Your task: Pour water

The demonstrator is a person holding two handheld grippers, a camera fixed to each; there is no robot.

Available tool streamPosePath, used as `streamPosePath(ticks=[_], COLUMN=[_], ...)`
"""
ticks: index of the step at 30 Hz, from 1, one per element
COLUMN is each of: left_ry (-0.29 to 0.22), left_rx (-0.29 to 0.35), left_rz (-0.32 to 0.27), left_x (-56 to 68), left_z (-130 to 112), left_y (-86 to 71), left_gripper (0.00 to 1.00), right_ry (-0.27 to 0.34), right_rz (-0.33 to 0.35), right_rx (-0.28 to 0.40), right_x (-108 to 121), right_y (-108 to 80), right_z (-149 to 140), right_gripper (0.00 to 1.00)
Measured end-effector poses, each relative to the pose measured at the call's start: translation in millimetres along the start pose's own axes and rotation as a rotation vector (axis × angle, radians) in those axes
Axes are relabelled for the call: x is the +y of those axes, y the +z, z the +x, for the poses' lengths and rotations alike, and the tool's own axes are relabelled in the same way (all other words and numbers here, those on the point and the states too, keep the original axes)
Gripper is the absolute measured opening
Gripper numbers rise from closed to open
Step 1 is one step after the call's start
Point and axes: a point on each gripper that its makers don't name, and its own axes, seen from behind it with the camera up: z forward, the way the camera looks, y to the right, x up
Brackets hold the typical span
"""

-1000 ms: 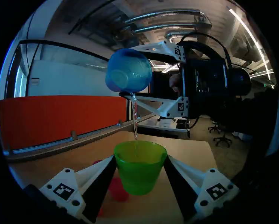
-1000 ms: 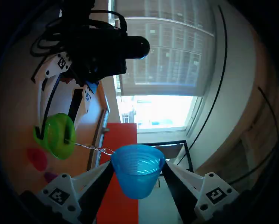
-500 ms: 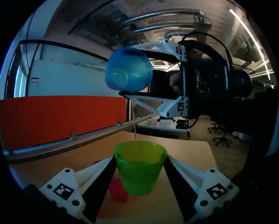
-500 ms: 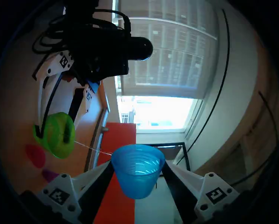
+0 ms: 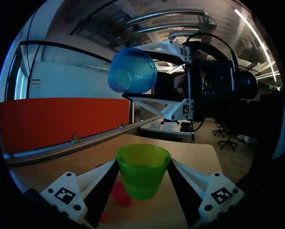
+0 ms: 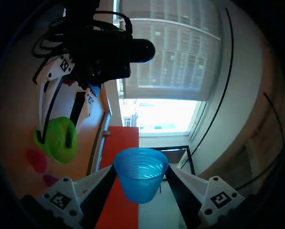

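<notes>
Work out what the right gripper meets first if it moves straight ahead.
Beyond the blue cup it grips, the way looks free up to the distant window, though depth is unclear; the green cup sits aside.

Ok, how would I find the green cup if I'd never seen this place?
Find the long orange wall panel, then the wooden table in front of it. Low over that table, the left gripper holds a see-through green plastic cup upright. Its neighbour, a blue plastic cup, is tipped high above in the right gripper.
</notes>
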Motion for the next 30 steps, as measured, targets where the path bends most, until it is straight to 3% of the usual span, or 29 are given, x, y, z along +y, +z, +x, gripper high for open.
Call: streamPosePath(ticks=[7, 13, 21, 30], left_ry=[-0.001, 0.000, 0.002, 0.007], left_rx=[0.000, 0.001, 0.001, -0.004], left_rz=[0.004, 0.007, 0.014, 0.018], left_x=[-2.2, -4.0, -6.3, -6.0], left_z=[-1, 2, 5, 4], left_y=[-1.1, -3.3, -5.3, -5.0], left_gripper=[0.86, 0.86, 0.86, 0.86], right_ry=[0.067, 0.165, 0.368, 0.637], right_rz=[0.012, 0.012, 0.028, 0.064], right_rx=[0.003, 0.008, 0.017, 0.034], right_x=[-5, -5, -7, -17], right_y=[-3.3, -8.0, -15.5, -22.1], right_z=[0, 0, 2, 8], right_gripper=[0.91, 0.91, 0.91, 0.91])
